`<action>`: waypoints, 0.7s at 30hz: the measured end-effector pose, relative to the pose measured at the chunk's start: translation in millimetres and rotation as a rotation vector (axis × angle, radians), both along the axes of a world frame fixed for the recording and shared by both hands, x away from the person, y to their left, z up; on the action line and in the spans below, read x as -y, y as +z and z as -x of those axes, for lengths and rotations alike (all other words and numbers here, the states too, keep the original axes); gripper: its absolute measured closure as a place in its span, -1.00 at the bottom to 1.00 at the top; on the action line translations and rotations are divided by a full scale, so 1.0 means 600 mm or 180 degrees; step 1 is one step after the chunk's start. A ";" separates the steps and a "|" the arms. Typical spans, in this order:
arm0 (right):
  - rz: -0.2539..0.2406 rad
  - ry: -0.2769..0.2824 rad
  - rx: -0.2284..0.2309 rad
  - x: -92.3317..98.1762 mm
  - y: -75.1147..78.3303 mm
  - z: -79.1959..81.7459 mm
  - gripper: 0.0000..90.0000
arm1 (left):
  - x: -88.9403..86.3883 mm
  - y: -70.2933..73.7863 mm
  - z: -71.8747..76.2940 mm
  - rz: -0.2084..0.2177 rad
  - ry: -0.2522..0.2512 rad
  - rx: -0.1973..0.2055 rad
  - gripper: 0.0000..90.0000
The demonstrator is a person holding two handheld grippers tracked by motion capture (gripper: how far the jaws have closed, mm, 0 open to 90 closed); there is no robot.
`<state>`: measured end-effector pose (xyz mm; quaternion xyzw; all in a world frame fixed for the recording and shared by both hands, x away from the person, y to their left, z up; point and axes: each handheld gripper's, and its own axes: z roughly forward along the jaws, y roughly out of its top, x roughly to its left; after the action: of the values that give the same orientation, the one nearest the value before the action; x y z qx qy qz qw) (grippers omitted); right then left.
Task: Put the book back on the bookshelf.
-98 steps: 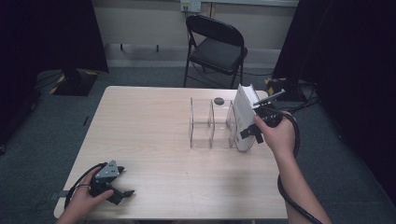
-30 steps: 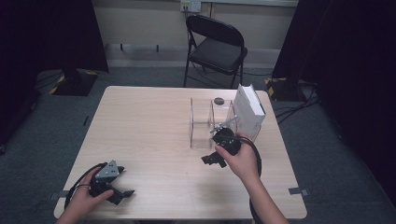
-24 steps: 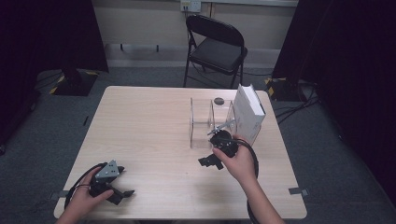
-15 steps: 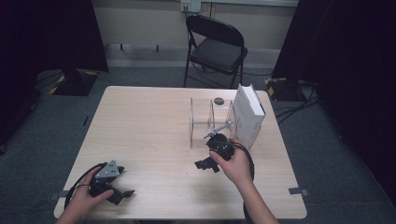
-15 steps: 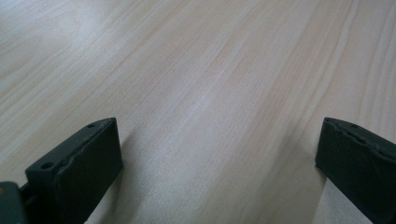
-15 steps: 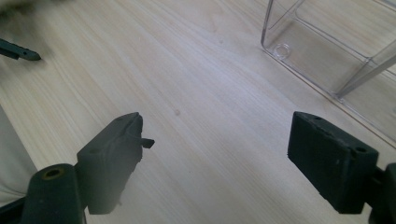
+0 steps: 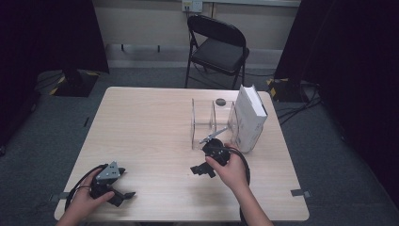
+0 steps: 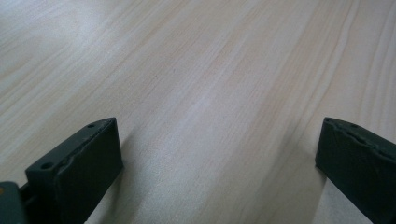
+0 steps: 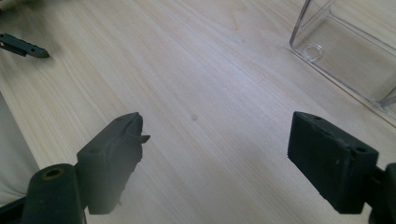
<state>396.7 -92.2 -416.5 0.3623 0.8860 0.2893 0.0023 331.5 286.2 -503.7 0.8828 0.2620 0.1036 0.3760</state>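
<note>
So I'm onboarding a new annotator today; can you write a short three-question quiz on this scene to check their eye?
1. True or false: the white book stands upright against the right end of the clear divider rack.
2. The right claw is: A) shut on the book, B) open above bare table, C) inside the rack.
3. Fill in: the left claw rests near the table's front ______ corner.

Key: 1 true. 2 B; the right gripper view shows its jaws wide apart over wood, with the rack's corner beyond them. 3 left.
</note>
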 end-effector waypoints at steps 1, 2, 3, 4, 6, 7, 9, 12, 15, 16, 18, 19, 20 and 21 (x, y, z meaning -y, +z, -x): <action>-0.0008 -0.0010 -0.0023 -0.002 -0.002 0.001 -0.61 | 0.000 0.000 0.000 -0.0002 -0.0002 0.0000 -1.00; -0.0008 0.0003 -0.0018 -0.003 -0.004 0.001 -0.61 | 0.000 0.000 0.000 -0.0001 -0.0001 0.0000 -1.00; -0.0009 0.0013 -0.0018 -0.005 -0.006 0.002 -0.61 | 0.000 0.000 0.000 -0.0001 -0.0001 -0.0001 -1.00; -0.0010 0.0027 -0.0023 -0.006 -0.008 0.002 -0.61 | 0.000 0.000 0.000 -0.0001 -0.0001 0.0000 -1.00; -0.0017 0.0032 -0.0033 -0.009 -0.011 0.003 -0.61 | 0.000 0.000 0.000 -0.0001 -0.0001 0.0000 -1.00; -0.0017 0.0050 -0.0027 -0.011 -0.013 0.003 -0.61 | 0.000 0.000 0.000 -0.0002 -0.0001 0.0000 -1.00; -0.0015 0.0045 -0.0040 -0.014 -0.016 0.005 -0.61 | 0.000 0.000 0.000 0.0000 0.0000 -0.0001 -1.00; -0.0034 0.0063 -0.0038 -0.017 -0.018 0.006 -0.61 | 0.000 0.000 0.000 0.0001 0.0000 0.0000 -1.00; -0.0064 0.0057 -0.0036 -0.021 -0.021 0.007 -0.61 | 0.000 0.000 0.000 0.0006 0.0003 -0.0003 -1.00; -0.0076 0.0061 -0.0038 -0.022 -0.022 0.007 -0.61 | 0.000 0.000 0.000 0.0000 0.0000 0.0000 -1.00; -0.0075 0.0063 -0.0032 -0.023 -0.024 0.008 -0.61 | 0.000 0.000 0.000 -0.0001 -0.0001 0.0000 -1.00; -0.0081 0.0070 -0.0041 -0.025 -0.026 0.009 -0.61 | 0.000 0.000 0.000 0.0006 0.0002 -0.0003 -1.00; -0.0072 0.0070 -0.0037 -0.026 -0.027 0.009 -0.61 | 0.000 0.000 0.000 0.0000 0.0000 0.0000 -1.00; -0.0075 0.0076 -0.0040 -0.027 -0.029 0.010 -0.61 | 0.000 0.000 0.000 0.0000 0.0000 0.0000 -1.00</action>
<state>390.9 -76.2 -433.7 0.3536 0.8868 0.2974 -0.0110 331.5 286.2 -503.7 0.8828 0.2619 0.1035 0.3760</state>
